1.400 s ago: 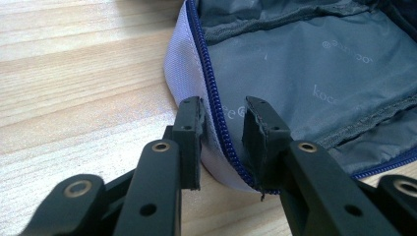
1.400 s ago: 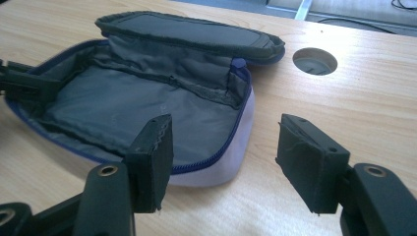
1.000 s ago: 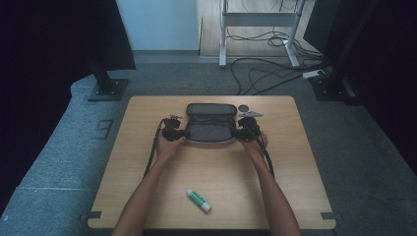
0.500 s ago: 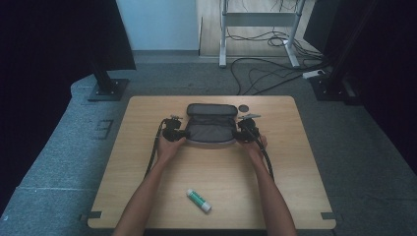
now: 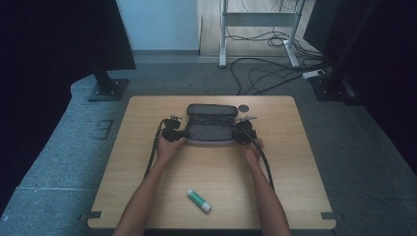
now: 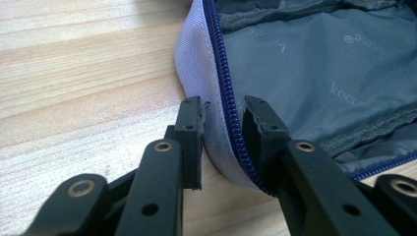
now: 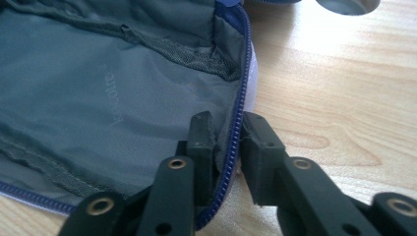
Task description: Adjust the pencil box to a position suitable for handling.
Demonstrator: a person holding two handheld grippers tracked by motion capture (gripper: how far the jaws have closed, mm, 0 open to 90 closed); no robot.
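Open grey pouch (image 5: 210,129) lies at the table's (image 5: 295,162) far middle, with bare wood wide on the near side around a glue stick (image 5: 198,200). Left gripper (image 6: 222,110) straddles the pouch's left zipper rim, jaws narrowly parted, pads close on the fabric. Right gripper (image 7: 227,123) has just been closing; its jaws pinch the right zipper rim.

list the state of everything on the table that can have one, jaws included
pencil case: unzipped, lying open flat, lining showing
left gripper: jaws astride the case's left zip edge, pinching it
right gripper: jaws have just been closing, zip edge between them
glue stick: capped, lying on its side
round dark disc: lying flat beside the case
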